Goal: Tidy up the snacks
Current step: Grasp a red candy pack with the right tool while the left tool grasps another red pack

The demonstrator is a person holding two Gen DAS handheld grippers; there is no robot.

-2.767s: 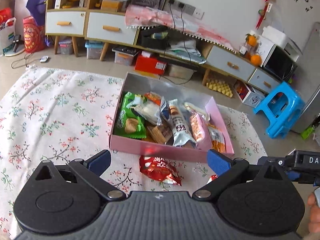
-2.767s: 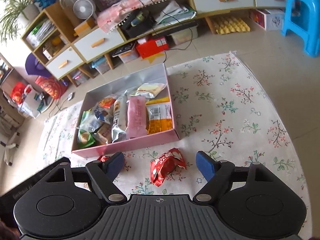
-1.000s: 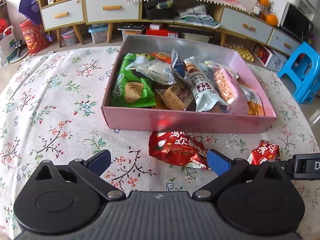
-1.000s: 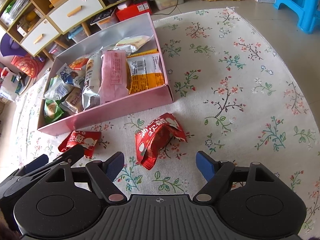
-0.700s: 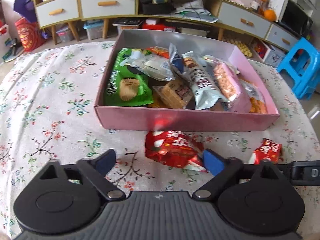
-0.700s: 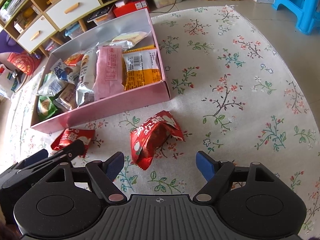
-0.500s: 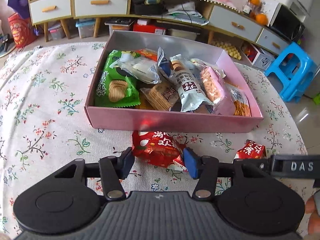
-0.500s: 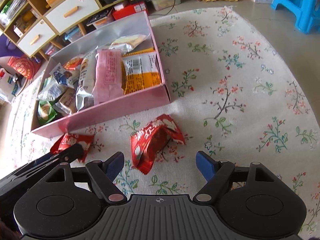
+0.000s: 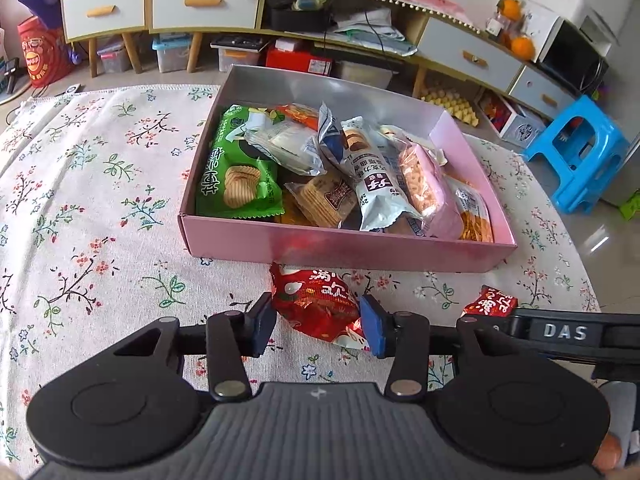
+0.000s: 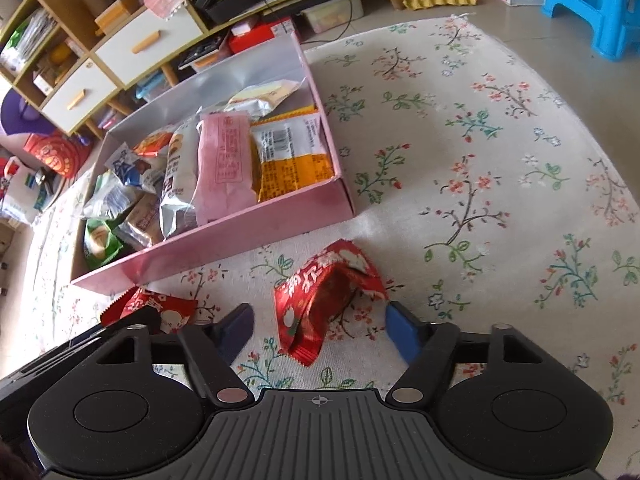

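Two red snack packets lie on the flower-print cloth [image 9: 80, 208] of the table, both outside the pink box [image 9: 344, 246] and close to its near wall. The left tongs [image 9: 318, 326] have just been closing, and their blue pads now press both sides of the first red packet [image 9: 316, 300], which sits just in front of the box wall, its top edge touching or nearly touching it. The right tongs [image 10: 318, 326] have also just been closing but remain spread, with the second red packet [image 10: 320, 296] lying crumpled between the pads and clear of both.

In the right wrist view the first packet [image 10: 160, 306] shows partly hidden behind the black body of the left tongs. In the left wrist view the second packet [image 9: 492, 302] peeks over the arm of the right tongs, which crosses the lower right corner.

The box is already crowded: a green biscuit bag [image 9: 236, 176], a white-and-blue wrapper [image 9: 376, 184], a pink pack [image 9: 428, 188], an orange bag [image 9: 472, 216] and several smaller packs overlap inside, too tangled for a sure count.

Beyond the table stand a long low cabinet with white drawers [image 9: 200, 4], storage bins beneath it, one blue plastic stool [image 9: 580, 152] on the tiled floor, and oranges [image 9: 520, 46] beside a microwave [image 9: 568, 60].
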